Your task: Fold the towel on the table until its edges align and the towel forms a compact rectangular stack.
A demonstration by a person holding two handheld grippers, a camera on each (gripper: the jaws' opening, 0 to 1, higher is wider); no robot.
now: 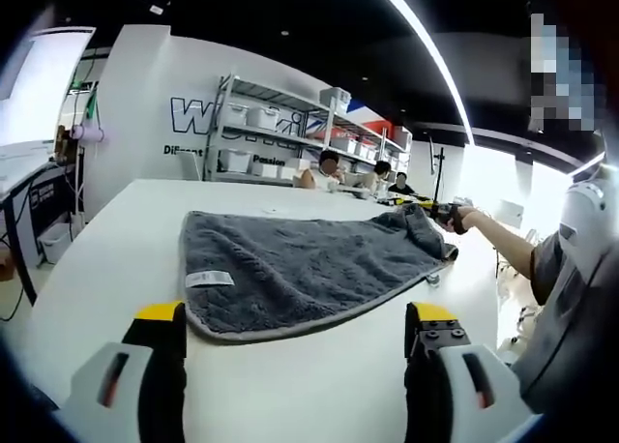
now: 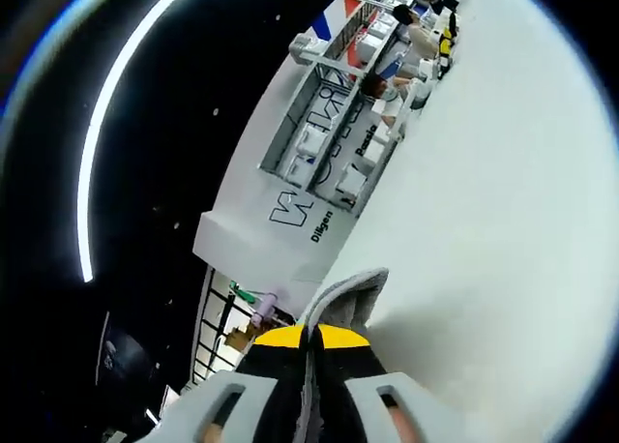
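Observation:
A grey fluffy towel [image 1: 300, 264] lies spread on the white table [image 1: 116, 259], with a white label [image 1: 209, 279] near its front left corner. Its far right corner is lifted and bunched. My left gripper [image 1: 297, 317] hangs open just in front of the towel's near edge, jaws wide apart with nothing between them. My right gripper [image 1: 451, 214] comes in from the right at the end of a person's arm and pinches that lifted corner. In the right gripper view my right gripper [image 2: 311, 335] is shut on a fold of the towel [image 2: 353, 296], which sticks up past the yellow tips.
People [image 1: 324, 170] sit at the table's far end among small objects. Metal shelves [image 1: 276, 129] with white boxes stand against the back wall. A desk [image 1: 29, 187] stands off the table's left edge. The person's body [image 1: 571, 288] is at the right.

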